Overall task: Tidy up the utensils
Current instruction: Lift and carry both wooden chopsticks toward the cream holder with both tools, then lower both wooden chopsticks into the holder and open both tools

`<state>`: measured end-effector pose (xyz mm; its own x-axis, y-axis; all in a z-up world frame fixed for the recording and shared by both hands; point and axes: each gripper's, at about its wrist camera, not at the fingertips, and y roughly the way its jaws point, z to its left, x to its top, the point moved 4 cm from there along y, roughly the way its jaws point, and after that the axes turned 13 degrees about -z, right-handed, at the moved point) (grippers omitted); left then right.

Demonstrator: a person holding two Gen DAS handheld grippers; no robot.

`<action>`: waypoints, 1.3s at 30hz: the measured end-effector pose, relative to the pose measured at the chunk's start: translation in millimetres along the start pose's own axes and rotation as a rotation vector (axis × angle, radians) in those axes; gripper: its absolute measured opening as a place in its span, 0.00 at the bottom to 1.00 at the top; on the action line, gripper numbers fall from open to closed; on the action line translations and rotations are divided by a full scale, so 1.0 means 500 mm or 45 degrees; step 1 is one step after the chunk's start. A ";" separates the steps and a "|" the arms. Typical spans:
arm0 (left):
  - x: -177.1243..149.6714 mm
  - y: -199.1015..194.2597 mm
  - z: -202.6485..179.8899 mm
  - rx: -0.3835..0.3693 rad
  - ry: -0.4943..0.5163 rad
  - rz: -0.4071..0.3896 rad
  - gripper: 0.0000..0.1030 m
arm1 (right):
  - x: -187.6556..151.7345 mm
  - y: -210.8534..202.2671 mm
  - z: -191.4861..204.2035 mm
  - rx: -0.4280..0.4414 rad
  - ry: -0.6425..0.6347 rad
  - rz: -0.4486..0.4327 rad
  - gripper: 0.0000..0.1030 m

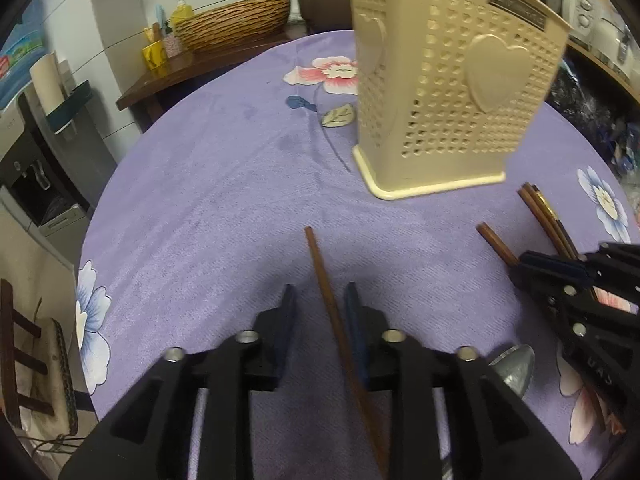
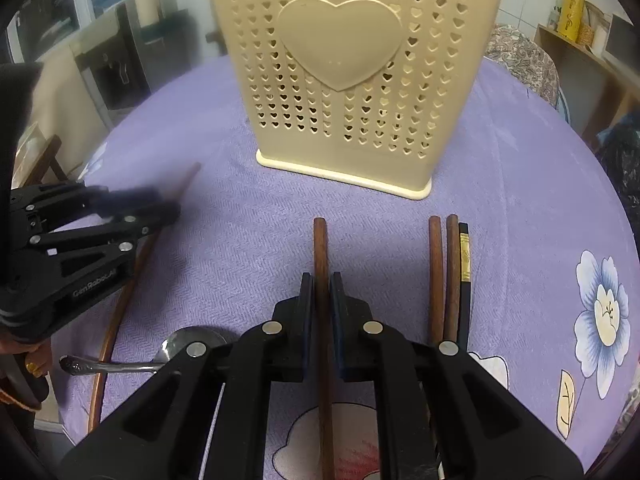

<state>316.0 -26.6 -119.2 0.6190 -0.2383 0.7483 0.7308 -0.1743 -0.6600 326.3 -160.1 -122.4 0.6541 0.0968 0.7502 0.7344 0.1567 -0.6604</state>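
Note:
A beige perforated utensil holder (image 1: 448,92) with heart shapes stands on the purple floral tablecloth (image 1: 208,200); it also shows in the right wrist view (image 2: 340,76). My left gripper (image 1: 320,300) is open, low over the cloth, with a brown chopstick (image 1: 324,280) lying between its fingers. My right gripper (image 2: 321,288) is shut on another brown chopstick (image 2: 320,240) that points at the holder. Two brown chopsticks (image 2: 442,272) and a black one (image 2: 464,264) lie to its right. A metal spoon (image 2: 176,352) lies to its left.
The left gripper (image 2: 100,220) shows at the left of the right wrist view, the right gripper (image 1: 580,280) at the right of the left wrist view. A wicker basket (image 1: 236,24) and yellow containers (image 1: 156,54) sit on a wooden side table beyond the table edge.

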 end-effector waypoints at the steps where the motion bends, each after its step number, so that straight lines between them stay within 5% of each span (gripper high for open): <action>1: 0.002 0.004 0.005 0.007 -0.022 0.001 0.38 | 0.001 0.000 -0.001 0.000 -0.006 0.001 0.09; 3: 0.008 0.011 0.011 0.000 -0.062 0.007 0.37 | 0.004 0.002 0.001 -0.004 -0.024 0.002 0.09; 9: 0.019 0.017 -0.015 0.010 -0.008 0.026 0.08 | 0.015 0.019 0.010 0.013 -0.024 0.000 0.09; 20: 0.026 0.015 -0.019 0.014 -0.028 -0.024 0.07 | 0.015 0.006 0.004 0.095 0.016 -0.062 0.08; 25: 0.062 -0.061 -0.015 -0.020 -0.080 -0.168 0.06 | 0.050 -0.073 0.006 0.145 0.030 -0.205 0.08; 33: 0.142 -0.293 -0.018 -0.073 -0.116 -0.530 0.06 | 0.122 -0.288 -0.015 0.220 0.038 -0.518 0.08; 39: 0.165 -0.379 -0.011 -0.072 -0.106 -0.665 0.06 | 0.145 -0.393 -0.032 0.277 0.059 -0.644 0.08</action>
<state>227.1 -18.6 67.3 0.1992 -0.0293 0.9795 0.9325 -0.3015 -0.1987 232.4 -199.7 61.1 0.2401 -0.0858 0.9670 0.9079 0.3724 -0.1924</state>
